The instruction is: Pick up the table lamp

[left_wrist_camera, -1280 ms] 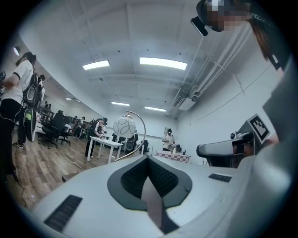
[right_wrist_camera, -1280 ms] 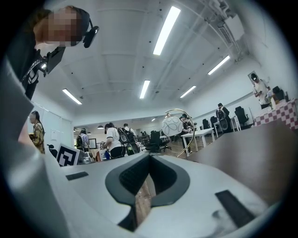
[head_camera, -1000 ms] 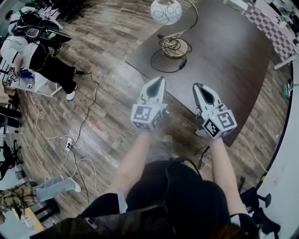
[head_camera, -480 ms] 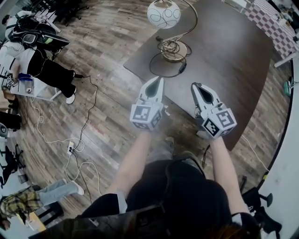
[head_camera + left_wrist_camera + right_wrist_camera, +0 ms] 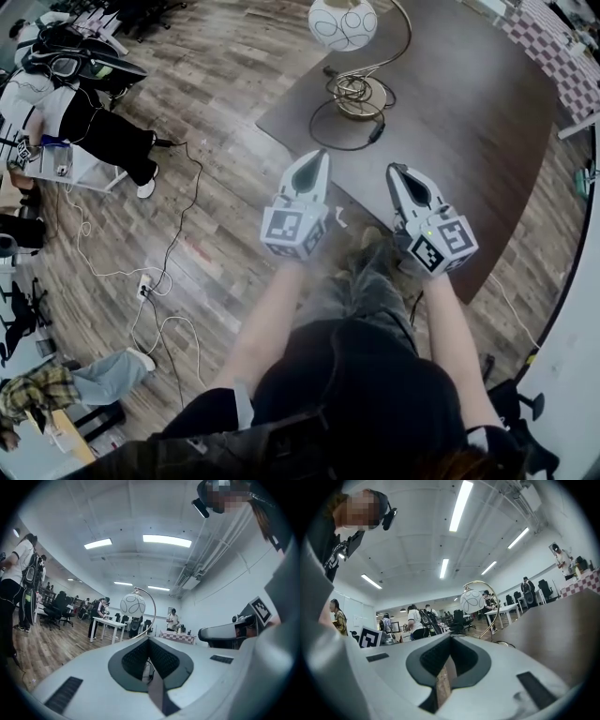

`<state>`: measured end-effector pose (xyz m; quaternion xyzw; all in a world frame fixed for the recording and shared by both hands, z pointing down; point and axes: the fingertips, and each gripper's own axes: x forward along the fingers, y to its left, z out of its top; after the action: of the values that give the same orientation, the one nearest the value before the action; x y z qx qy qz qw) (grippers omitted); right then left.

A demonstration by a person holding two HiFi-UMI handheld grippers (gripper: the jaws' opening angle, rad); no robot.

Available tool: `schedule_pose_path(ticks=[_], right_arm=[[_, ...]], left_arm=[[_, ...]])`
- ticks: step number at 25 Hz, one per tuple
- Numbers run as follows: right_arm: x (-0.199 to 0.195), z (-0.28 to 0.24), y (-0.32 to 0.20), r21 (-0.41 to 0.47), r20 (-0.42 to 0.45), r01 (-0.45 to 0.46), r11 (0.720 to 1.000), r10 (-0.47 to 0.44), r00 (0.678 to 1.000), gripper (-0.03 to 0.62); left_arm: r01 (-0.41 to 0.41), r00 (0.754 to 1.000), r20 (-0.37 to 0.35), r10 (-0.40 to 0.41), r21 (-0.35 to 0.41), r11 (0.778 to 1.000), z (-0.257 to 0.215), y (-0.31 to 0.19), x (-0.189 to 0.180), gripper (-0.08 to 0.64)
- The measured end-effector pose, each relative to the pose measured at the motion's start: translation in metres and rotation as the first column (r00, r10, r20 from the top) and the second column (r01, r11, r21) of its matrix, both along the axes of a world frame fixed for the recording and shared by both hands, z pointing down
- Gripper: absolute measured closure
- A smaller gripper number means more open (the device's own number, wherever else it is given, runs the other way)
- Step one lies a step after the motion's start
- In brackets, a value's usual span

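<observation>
The left tongs (image 5: 315, 161) and right tongs (image 5: 397, 174) are closed, empty, short of the far table lamp (image 5: 343, 22). Its looped cord (image 5: 330, 145) could snag, toppling it onto the bench (image 5: 469, 112).

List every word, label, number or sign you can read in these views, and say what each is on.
No readable text anywhere.
Left cube: black-and-white square marker, no letters.
Right cube: the same kind of marker, no letters.
Lamp: swirl lines on its globe, no writing.
Shirt print: too blurred to read.
</observation>
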<state>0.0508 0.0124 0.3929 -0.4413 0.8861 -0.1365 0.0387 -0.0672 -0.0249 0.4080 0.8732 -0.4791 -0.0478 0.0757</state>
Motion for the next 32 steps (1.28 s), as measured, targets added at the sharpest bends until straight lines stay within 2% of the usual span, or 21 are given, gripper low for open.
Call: schedule_pose_path(ticks=[10, 32], right_arm=[[-0.005, -0.008, -0.02, 0.021, 0.004, 0.036, 0.999, -0.036, 0.999, 0.591], [0.004, -0.003, -0.103, 0.018, -0.009, 0.054, 0.998, -0.054, 0.998, 0.591]], left_arm=[[0.044, 0.999, -0.002, -0.044, -0.008, 0.999, -0.001, -0.014, -0.01, 0.558], [0.052, 0.999, -0.014, -0.052, 0.0, 0.999, 0.01, -0.09, 0.006, 0.558]])
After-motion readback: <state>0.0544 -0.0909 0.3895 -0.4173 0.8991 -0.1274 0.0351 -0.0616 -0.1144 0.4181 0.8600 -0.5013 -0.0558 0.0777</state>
